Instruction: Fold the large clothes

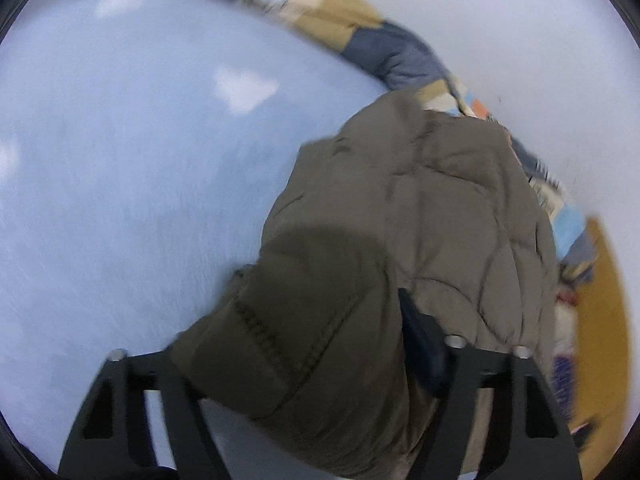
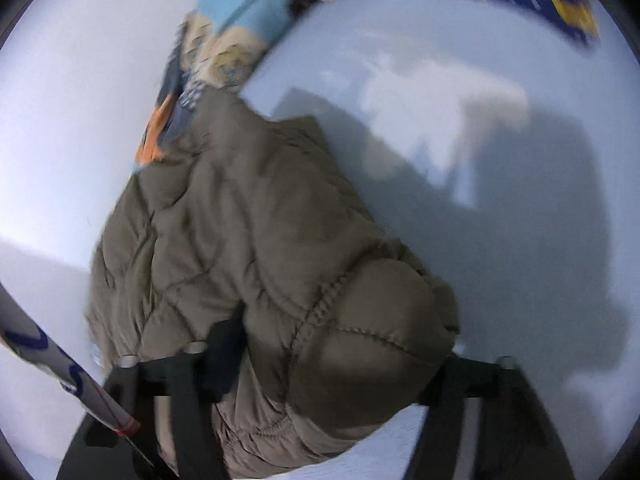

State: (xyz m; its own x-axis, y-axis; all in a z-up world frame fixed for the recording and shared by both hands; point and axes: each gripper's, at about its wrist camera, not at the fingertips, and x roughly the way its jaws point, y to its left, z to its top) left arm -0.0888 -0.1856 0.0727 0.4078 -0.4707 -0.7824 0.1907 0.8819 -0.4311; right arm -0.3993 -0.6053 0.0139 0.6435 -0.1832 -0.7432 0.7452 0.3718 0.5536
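A: Left wrist view, item one: olive-green quilted padded jacket (image 1: 400,240), bunched on a pale blue bed sheet (image 1: 140,200). State of the left gripper (image 1: 304,360)?

B: Black fingers either side of a thick fold; appears clamped on the jacket. Step, by my reading: lifting an edge to carry it over.

A: Surroundings?

B: Patchwork quilt in blue, tan and orange (image 1: 384,52) along the wall, touching the jacket's far end. Yellow-brown floor (image 1: 604,320) beyond the bed edge.

A: Right wrist view?

B: Same jacket (image 2: 240,240); right gripper (image 2: 332,360) closed around a puffed, stitched corner. White pole with blue markings (image 2: 60,364) at lower left, purpose unclear.

A: Next move?

B: Likely both hands travelling together, keeping the bulk level. The quilt may crowd the landing.
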